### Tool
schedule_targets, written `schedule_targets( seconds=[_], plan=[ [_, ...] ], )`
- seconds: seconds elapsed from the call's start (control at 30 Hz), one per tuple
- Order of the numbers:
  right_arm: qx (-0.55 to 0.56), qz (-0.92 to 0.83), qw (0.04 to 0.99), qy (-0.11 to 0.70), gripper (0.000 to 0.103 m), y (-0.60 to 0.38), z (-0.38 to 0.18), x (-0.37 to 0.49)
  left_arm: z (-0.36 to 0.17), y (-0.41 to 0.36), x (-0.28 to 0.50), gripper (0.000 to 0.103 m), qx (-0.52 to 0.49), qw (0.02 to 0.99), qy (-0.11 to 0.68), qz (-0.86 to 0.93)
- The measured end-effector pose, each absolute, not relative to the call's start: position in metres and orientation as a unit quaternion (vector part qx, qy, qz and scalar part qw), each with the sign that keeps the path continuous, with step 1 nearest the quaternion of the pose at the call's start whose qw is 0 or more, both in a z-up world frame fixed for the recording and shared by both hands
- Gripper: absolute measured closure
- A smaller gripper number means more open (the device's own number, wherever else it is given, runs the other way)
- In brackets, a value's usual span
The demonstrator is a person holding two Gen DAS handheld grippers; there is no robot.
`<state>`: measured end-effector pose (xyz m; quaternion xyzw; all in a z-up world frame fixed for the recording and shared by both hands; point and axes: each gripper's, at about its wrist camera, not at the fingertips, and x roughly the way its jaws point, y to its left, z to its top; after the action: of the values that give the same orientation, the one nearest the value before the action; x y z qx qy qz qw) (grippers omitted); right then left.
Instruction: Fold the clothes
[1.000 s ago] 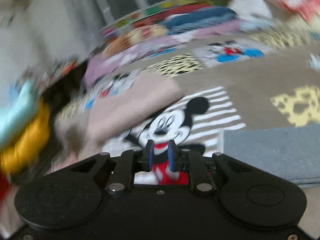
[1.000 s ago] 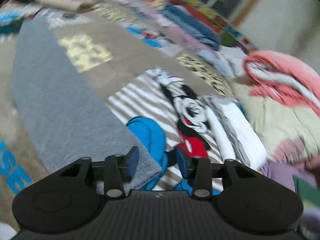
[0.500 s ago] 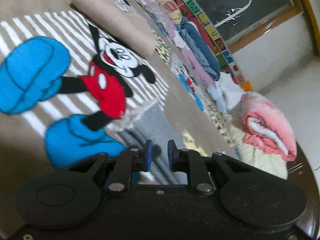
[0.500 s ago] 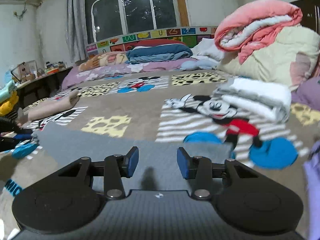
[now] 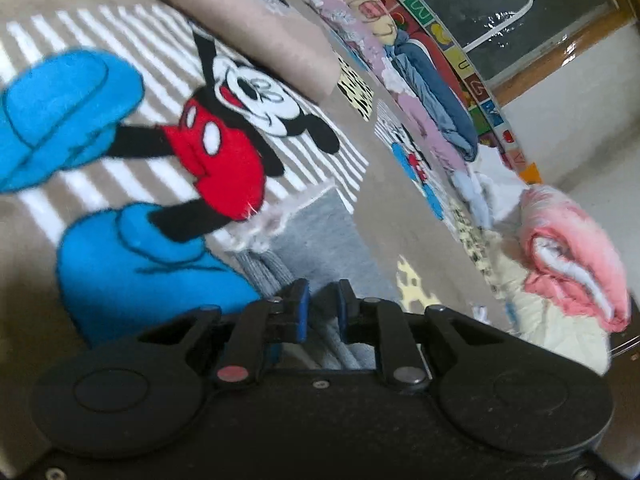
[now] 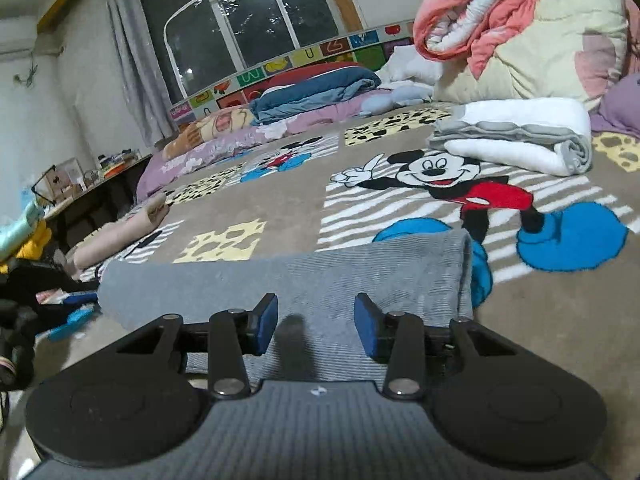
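A folded grey ribbed garment (image 6: 304,280) lies flat on the Mickey Mouse blanket (image 6: 280,200). My right gripper (image 6: 316,326) is open and hovers over the garment's near edge, with nothing between its pads. In the left wrist view the same grey garment (image 5: 316,236) shows its frayed pale end. My left gripper (image 5: 320,312) has its jaws nearly closed with a narrow gap, and grey folds run between and under its pads (image 5: 301,316). I cannot tell whether they pinch the cloth.
A folded white and grey garment (image 6: 520,140) lies at the far right. A folded beige garment (image 6: 120,232) lies at the left; it also shows in the left wrist view (image 5: 256,28). Rolled pink and cream quilts (image 6: 520,28) and blue bedding (image 6: 316,88) line the back.
My left gripper swung from the beige garment side to the grey garment's frayed end and tilted. My right gripper came down low over the grey garment's near edge.
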<state>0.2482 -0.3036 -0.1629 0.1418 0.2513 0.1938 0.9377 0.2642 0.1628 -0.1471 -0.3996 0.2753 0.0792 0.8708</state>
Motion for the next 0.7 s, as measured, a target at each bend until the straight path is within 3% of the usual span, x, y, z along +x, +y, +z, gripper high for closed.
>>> schedule_targets(
  seconds=[0.17, 0.33, 0.4, 0.43, 0.47, 0.53, 0.7],
  plan=[
    [0.138, 0.195, 0.938, 0.251, 0.061, -0.303, -0.164, 0.249, -0.122, 0.153, 0.249, 0.103, -0.308, 0.913, 0.239, 0.122],
    [0.137, 0.194, 0.94, 0.245, 0.06, -0.303, -0.164, 0.247, -0.105, 0.107, 0.265, 0.103, -0.171, 0.954, 0.245, 0.017],
    [0.138, 0.194, 0.941, 0.239, 0.059, -0.303, -0.162, 0.246, -0.113, 0.087, 0.276, 0.098, -0.131, 0.956, 0.261, -0.035],
    [0.14, 0.195, 0.942, 0.236, 0.058, -0.304, -0.162, 0.245, -0.125, 0.079, 0.281, 0.086, -0.107, 0.954, 0.275, -0.043],
    [0.145, 0.193, 0.941, 0.237, 0.058, -0.306, -0.162, 0.246, -0.139, 0.071, 0.287, 0.084, -0.063, 0.953, 0.295, -0.024],
    [0.153, 0.191, 0.938, 0.245, 0.058, -0.309, -0.164, 0.249, -0.155, 0.065, 0.289, 0.085, -0.01, 0.956, 0.294, 0.007],
    [0.154, 0.201, 0.936, 0.243, 0.058, -0.309, -0.164, 0.249, -0.126, 0.027, 0.269, 0.086, 0.021, 0.969, 0.242, -0.038]
  ],
)
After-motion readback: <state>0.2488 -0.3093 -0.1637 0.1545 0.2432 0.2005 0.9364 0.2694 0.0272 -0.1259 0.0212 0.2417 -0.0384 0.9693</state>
